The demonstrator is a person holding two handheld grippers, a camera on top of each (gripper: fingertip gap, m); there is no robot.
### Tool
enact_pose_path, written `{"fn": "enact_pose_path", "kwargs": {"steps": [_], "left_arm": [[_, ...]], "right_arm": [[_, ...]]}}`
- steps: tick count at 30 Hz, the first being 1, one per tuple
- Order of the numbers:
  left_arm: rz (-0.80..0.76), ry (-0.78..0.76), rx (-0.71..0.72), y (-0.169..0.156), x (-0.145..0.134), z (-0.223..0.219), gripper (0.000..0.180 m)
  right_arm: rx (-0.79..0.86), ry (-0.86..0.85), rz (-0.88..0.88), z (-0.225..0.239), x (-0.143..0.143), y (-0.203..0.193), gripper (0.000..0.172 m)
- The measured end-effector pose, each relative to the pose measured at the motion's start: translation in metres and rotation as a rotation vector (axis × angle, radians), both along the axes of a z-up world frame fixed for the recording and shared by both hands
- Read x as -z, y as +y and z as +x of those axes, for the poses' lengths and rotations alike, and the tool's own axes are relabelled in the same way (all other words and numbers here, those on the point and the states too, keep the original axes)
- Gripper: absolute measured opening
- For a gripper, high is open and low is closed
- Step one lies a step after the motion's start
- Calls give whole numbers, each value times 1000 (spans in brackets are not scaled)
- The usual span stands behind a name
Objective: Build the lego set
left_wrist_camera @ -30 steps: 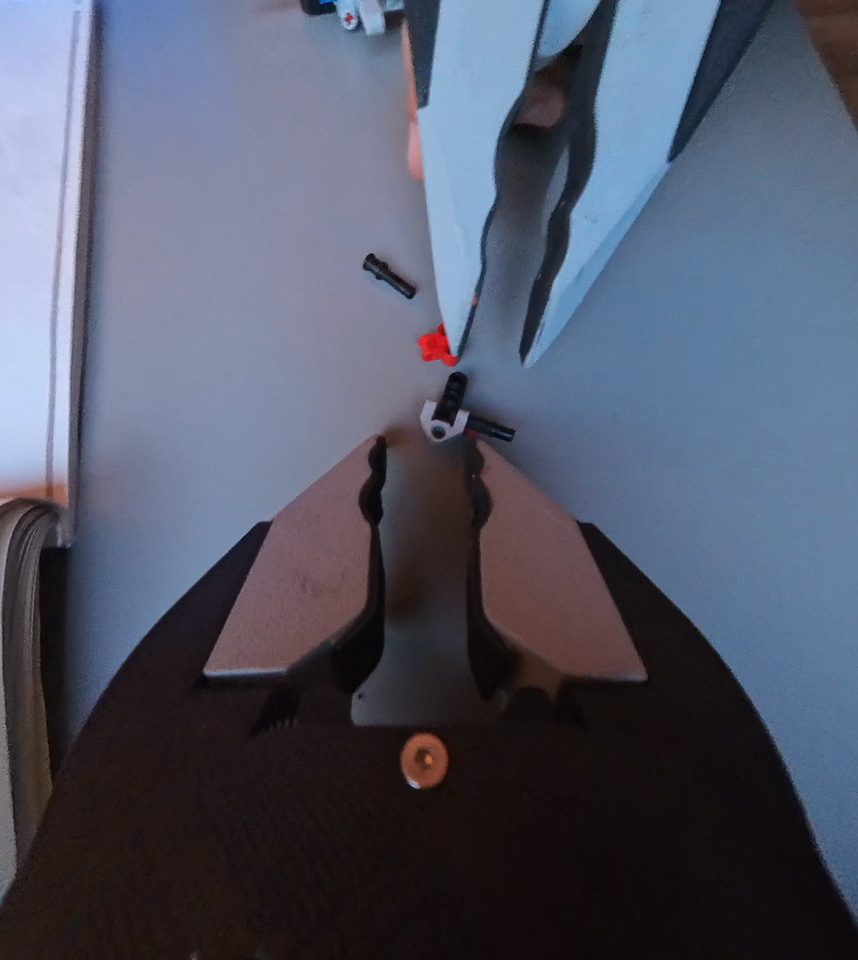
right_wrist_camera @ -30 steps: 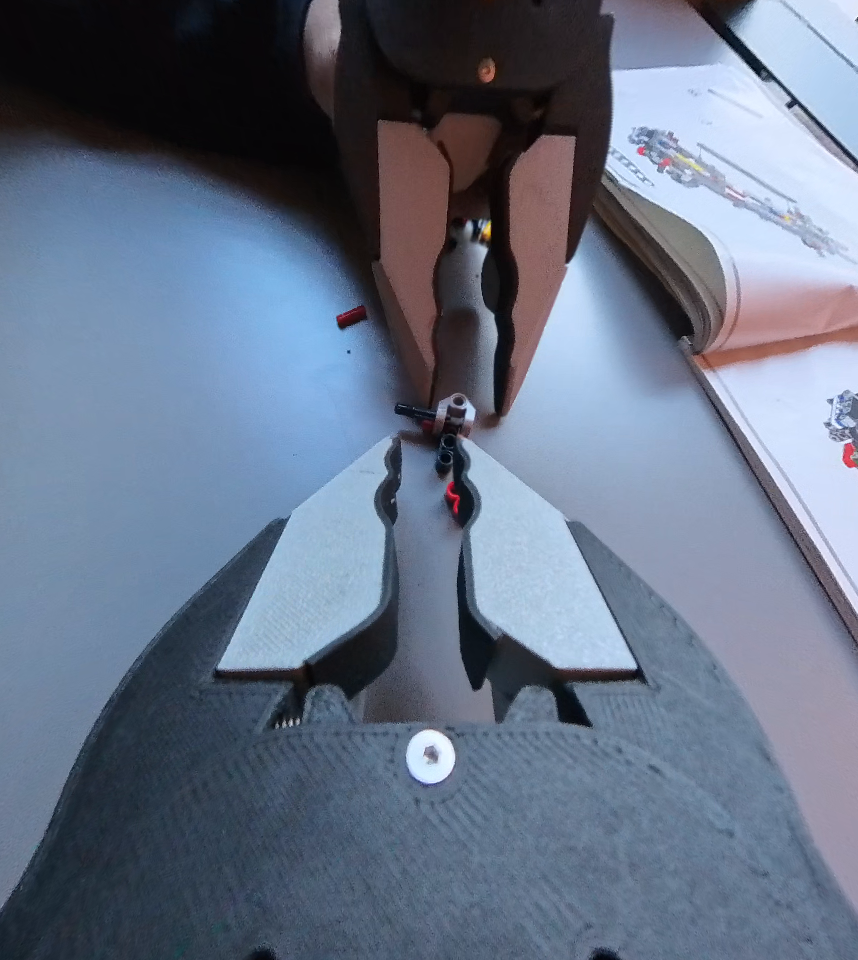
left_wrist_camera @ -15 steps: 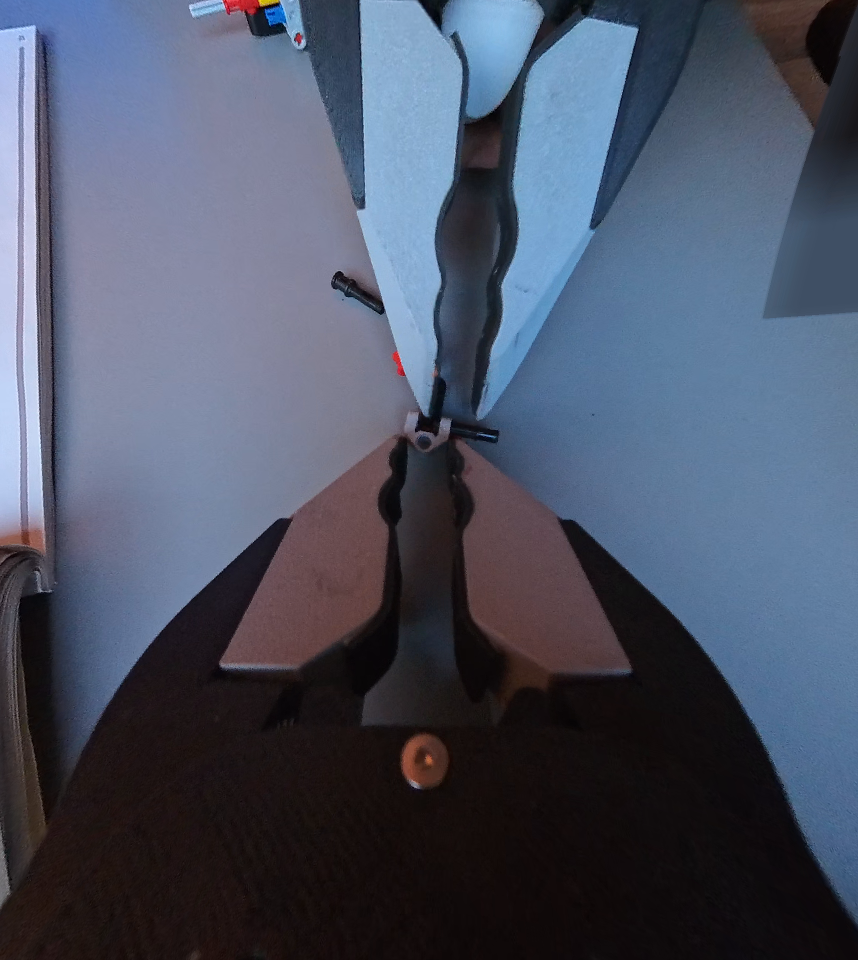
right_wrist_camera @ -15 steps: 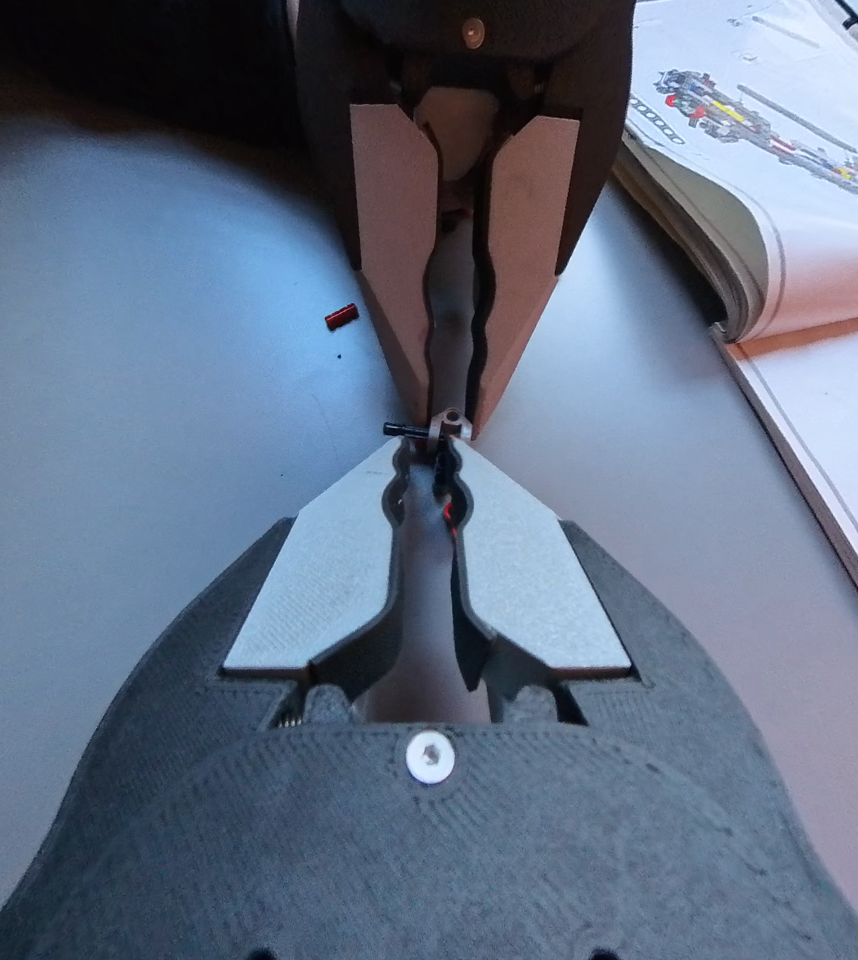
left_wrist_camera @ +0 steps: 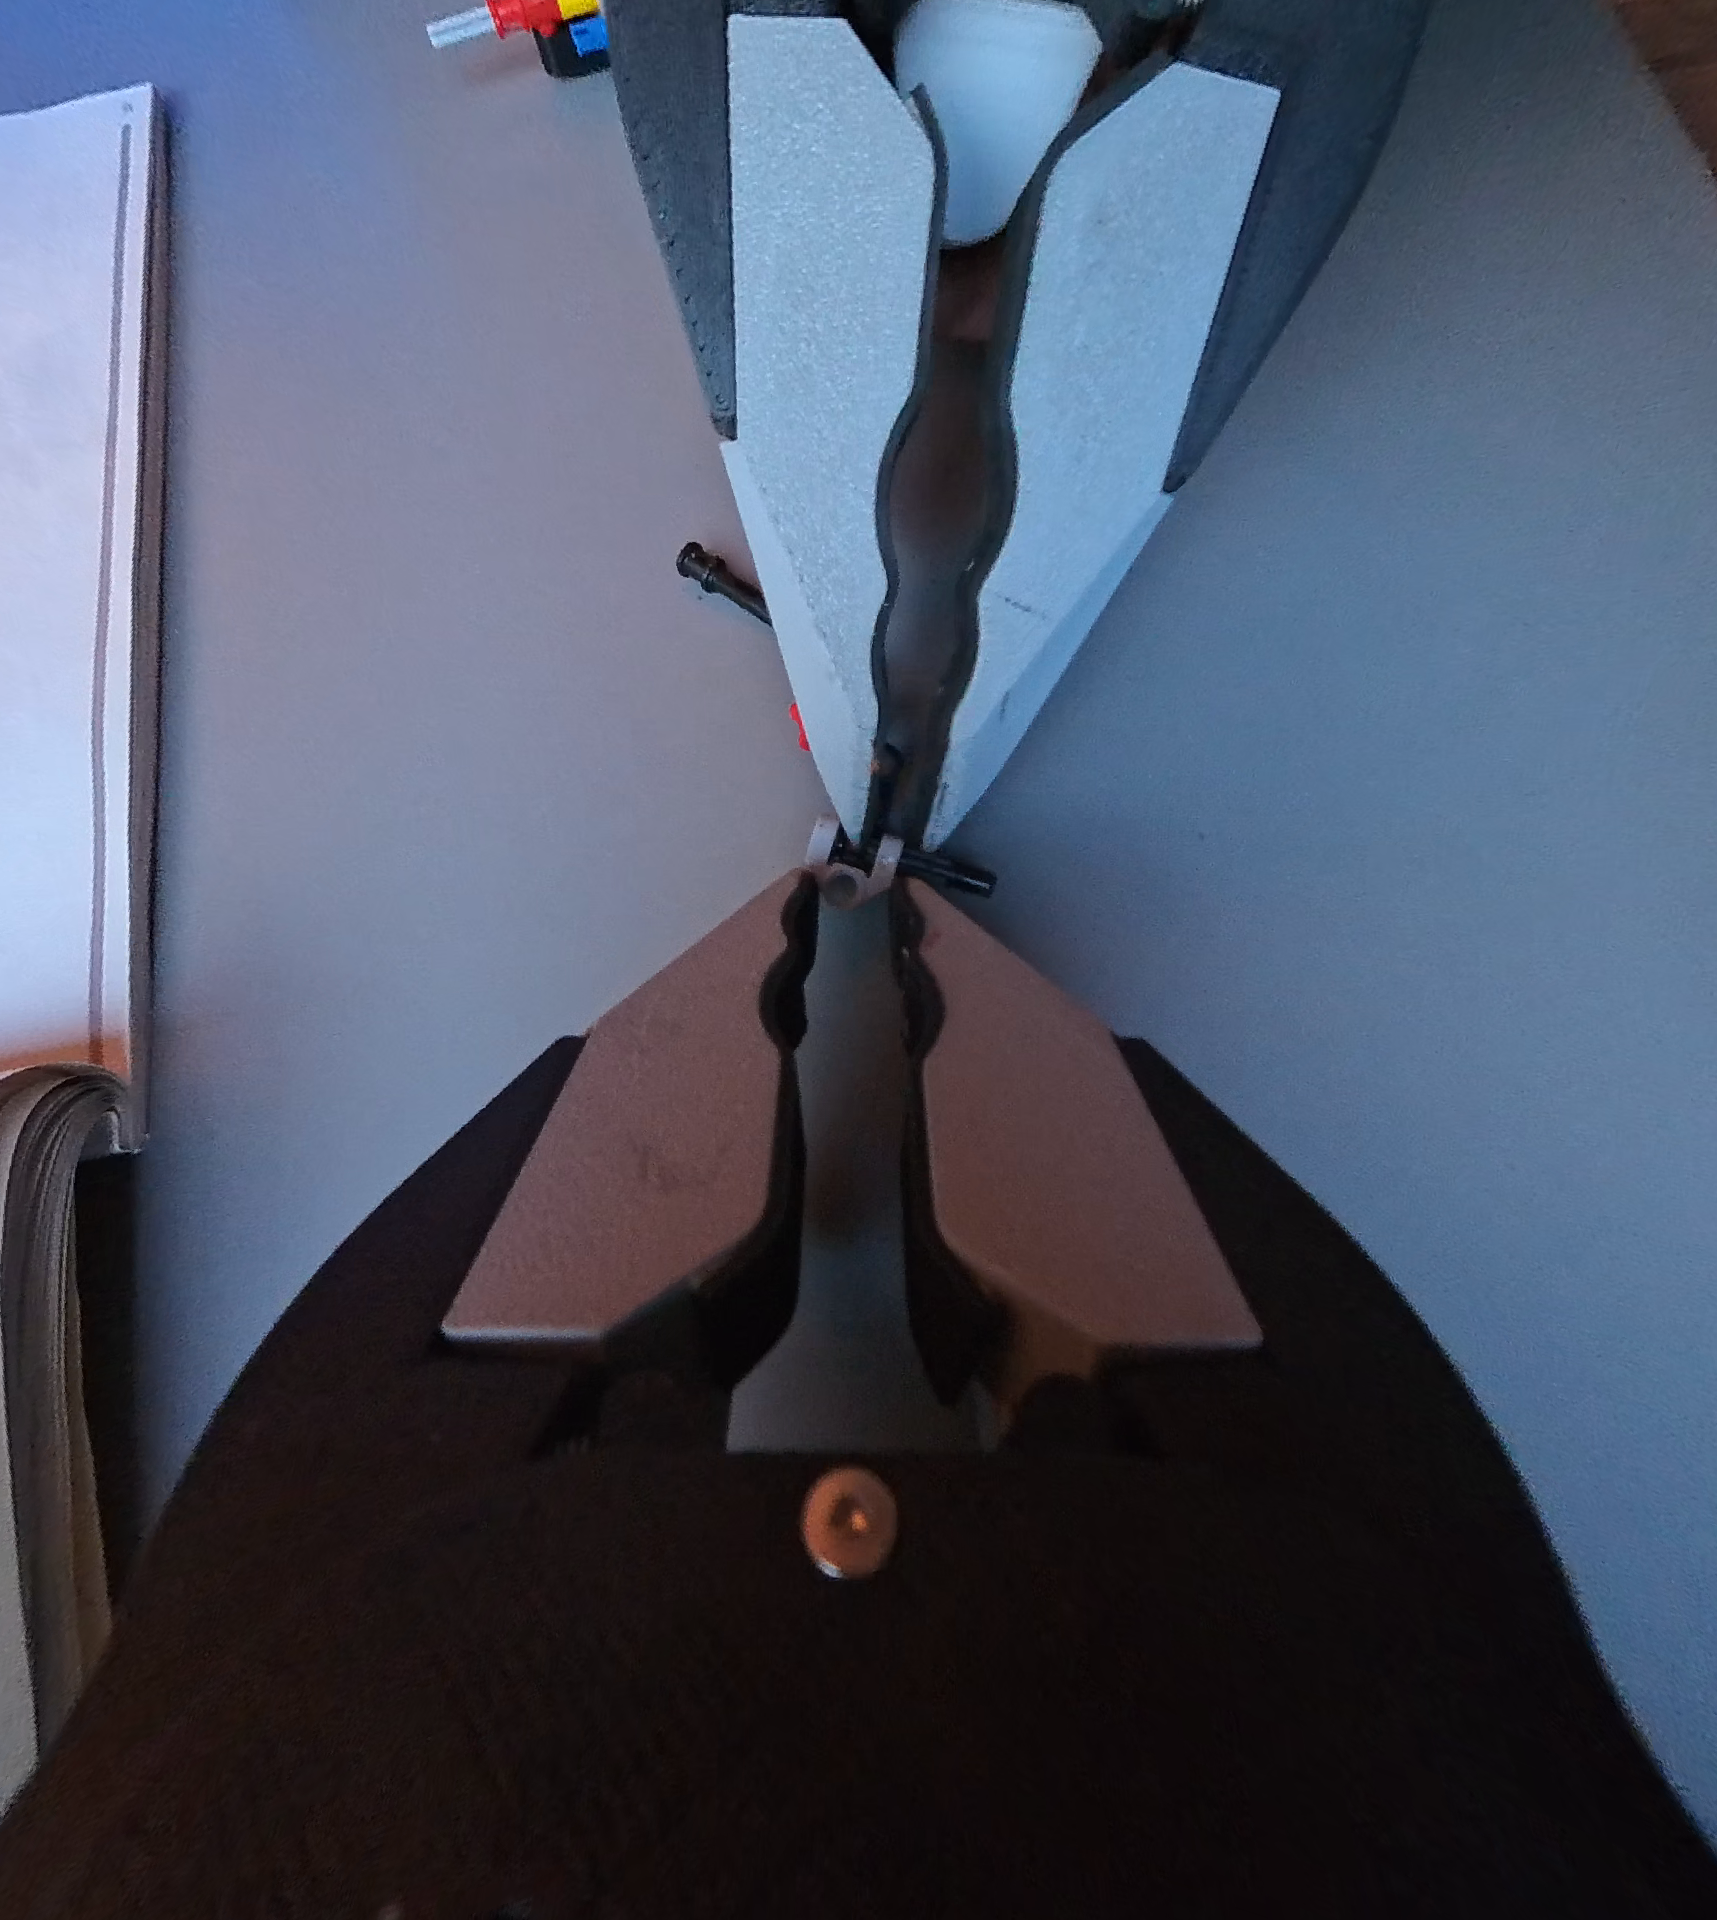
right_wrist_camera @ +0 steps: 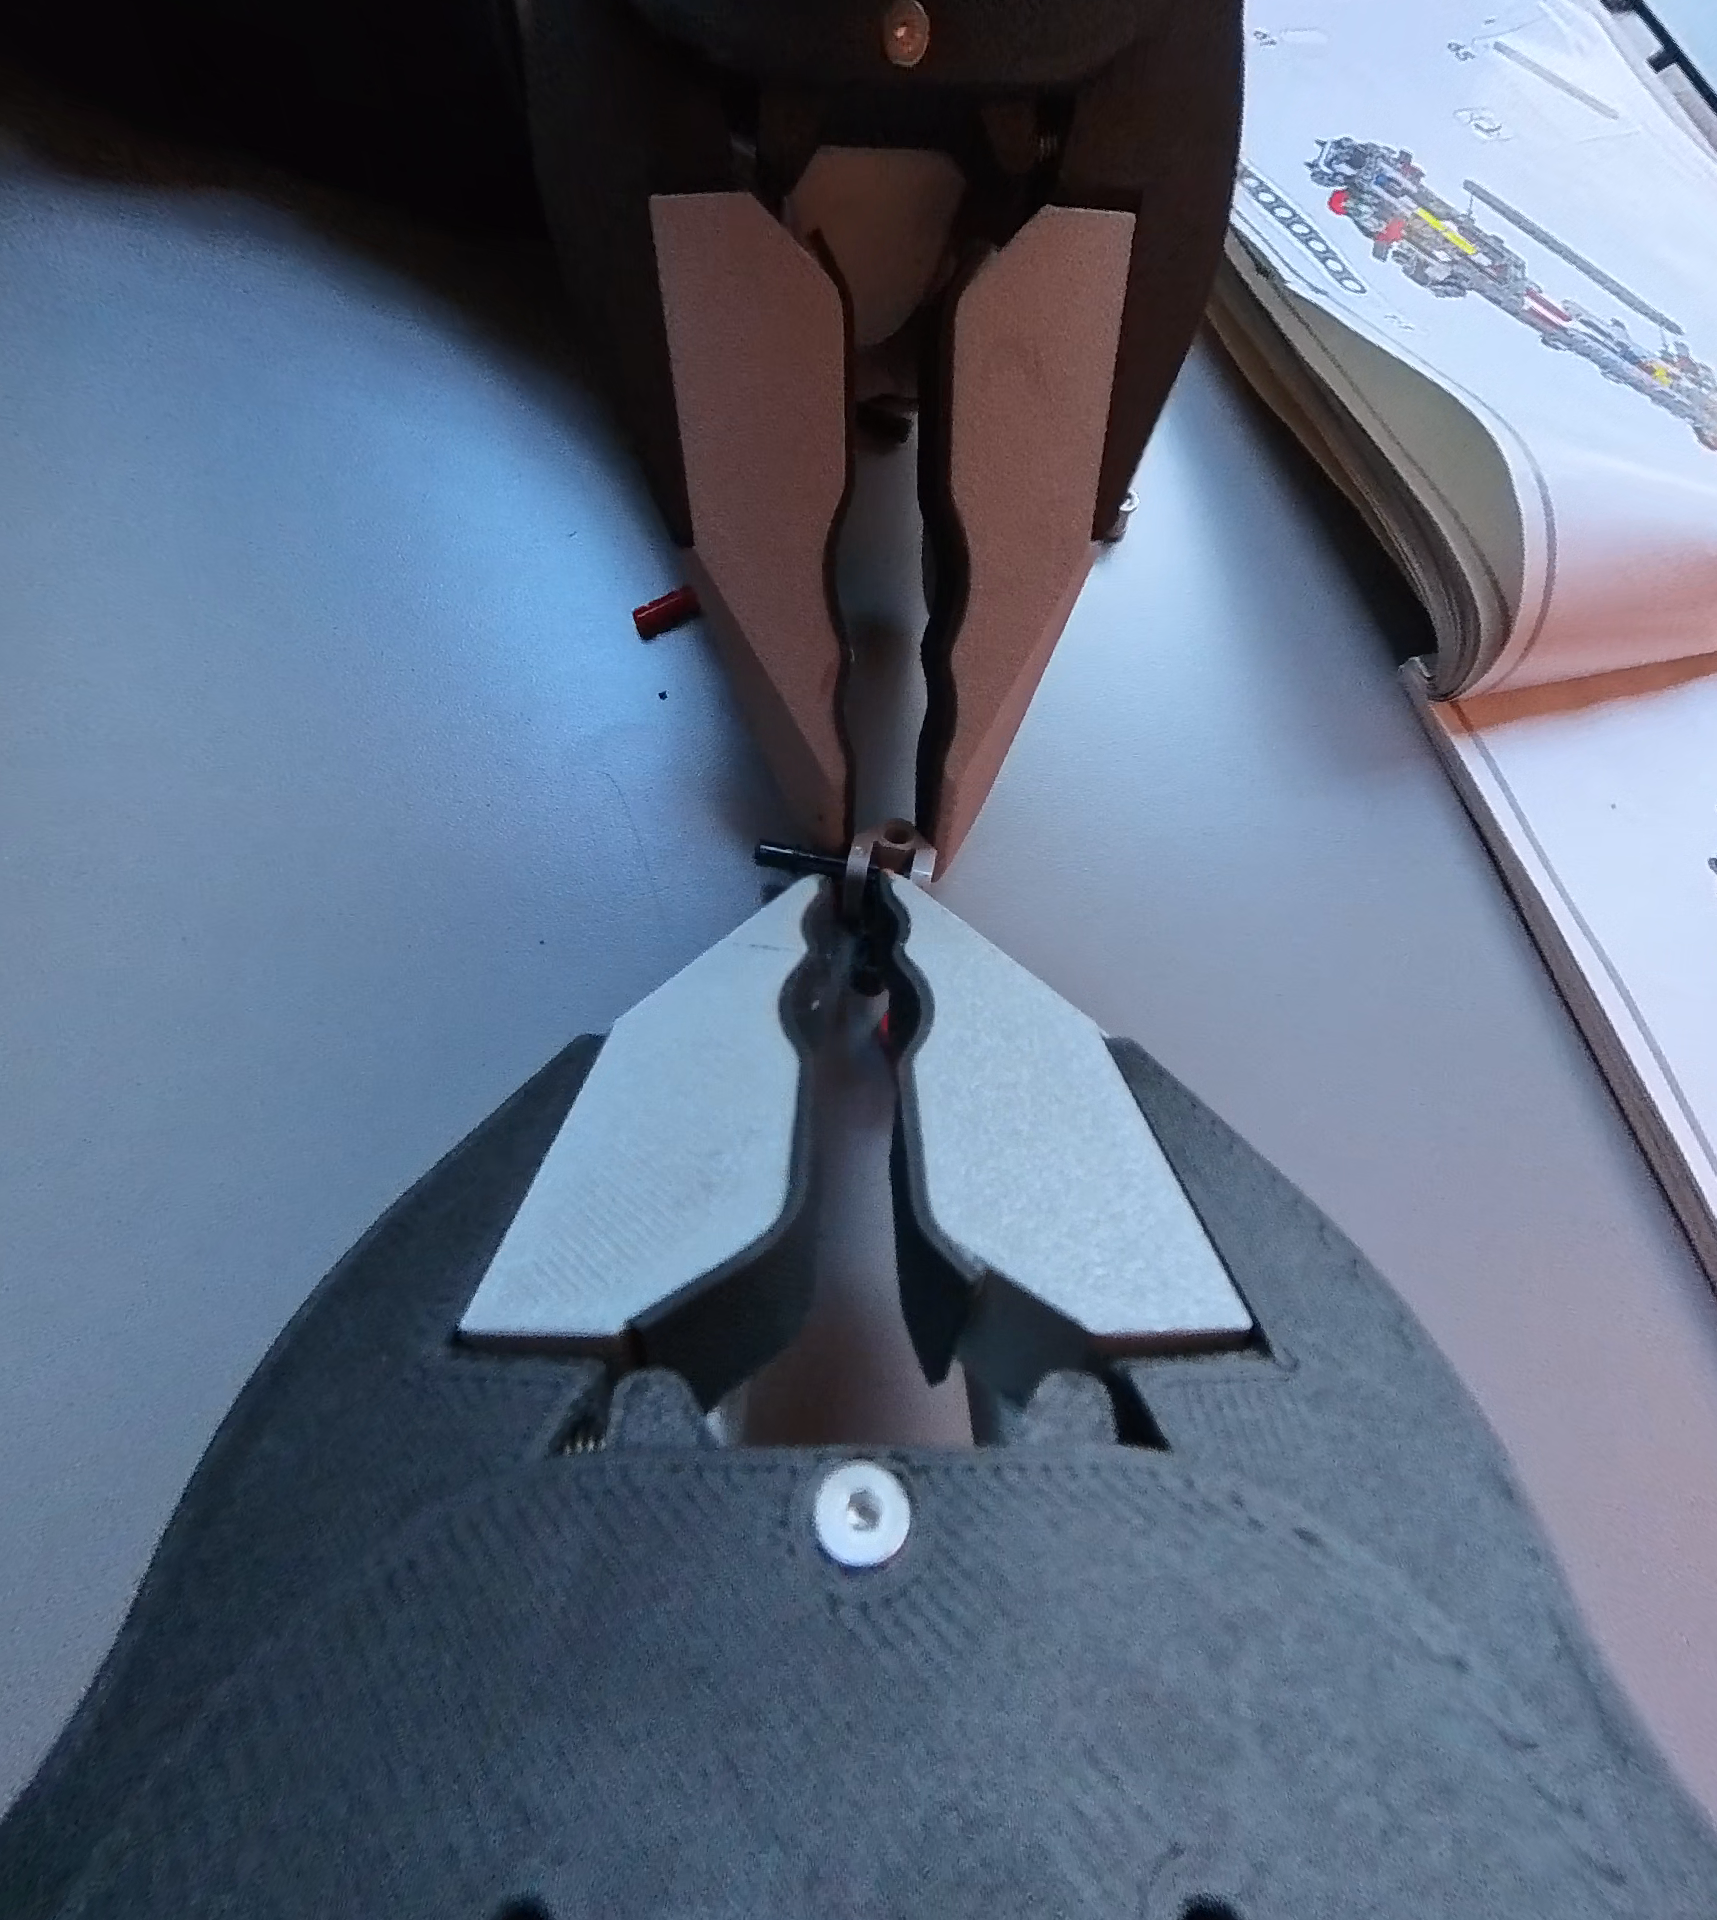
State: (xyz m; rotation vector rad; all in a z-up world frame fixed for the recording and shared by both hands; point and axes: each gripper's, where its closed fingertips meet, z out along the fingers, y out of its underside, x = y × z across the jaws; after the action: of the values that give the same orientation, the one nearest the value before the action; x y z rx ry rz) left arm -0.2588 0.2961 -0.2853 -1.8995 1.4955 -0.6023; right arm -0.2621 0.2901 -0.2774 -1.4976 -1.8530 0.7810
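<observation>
A small grey connector point(left_wrist_camera: 852, 871) with a black pin point(left_wrist_camera: 958, 871) through it sits just above the grey table point(left_wrist_camera: 1405, 935), between the two grippers, which meet tip to tip. My left gripper point(left_wrist_camera: 856, 891) is shut on the connector at its very fingertips. My right gripper point(right_wrist_camera: 862, 891) comes from the opposite side and is shut on a short black piece point(right_wrist_camera: 864, 940) that sticks out of the connector point(right_wrist_camera: 893, 847). The left wrist view shows this black piece point(left_wrist_camera: 890, 784) pinched between the right gripper's pale fingers point(left_wrist_camera: 833, 582). A red part point(left_wrist_camera: 798, 727) lies under the right gripper.
An open instruction booklet point(left_wrist_camera: 12, 540) lies at the left of the left wrist view and at the right of the right wrist view point(right_wrist_camera: 1612, 436). A loose black pin point(left_wrist_camera: 719, 582), a small red pin point(right_wrist_camera: 662, 613) and coloured bricks point(left_wrist_camera: 542, 26) lie on the table. My left and right fingertips are right by each other.
Both grippers moved in toward each other. My left jaws narrowed onto the grey connector and my right jaws closed on its black piece. The assembly is now held between both.
</observation>
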Motion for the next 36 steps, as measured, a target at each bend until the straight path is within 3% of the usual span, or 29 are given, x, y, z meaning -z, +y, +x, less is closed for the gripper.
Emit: {"fn": "enact_pose_path", "kwargs": {"steps": [24,36], "left_arm": [[27,8,-12,-2,0,1,11],[16,3,-9,-3,0,1,11]], "right_arm": [[-56,-11,51,0,1,-2,0],[-71,-20,-11,0,1,-4,0]]}}
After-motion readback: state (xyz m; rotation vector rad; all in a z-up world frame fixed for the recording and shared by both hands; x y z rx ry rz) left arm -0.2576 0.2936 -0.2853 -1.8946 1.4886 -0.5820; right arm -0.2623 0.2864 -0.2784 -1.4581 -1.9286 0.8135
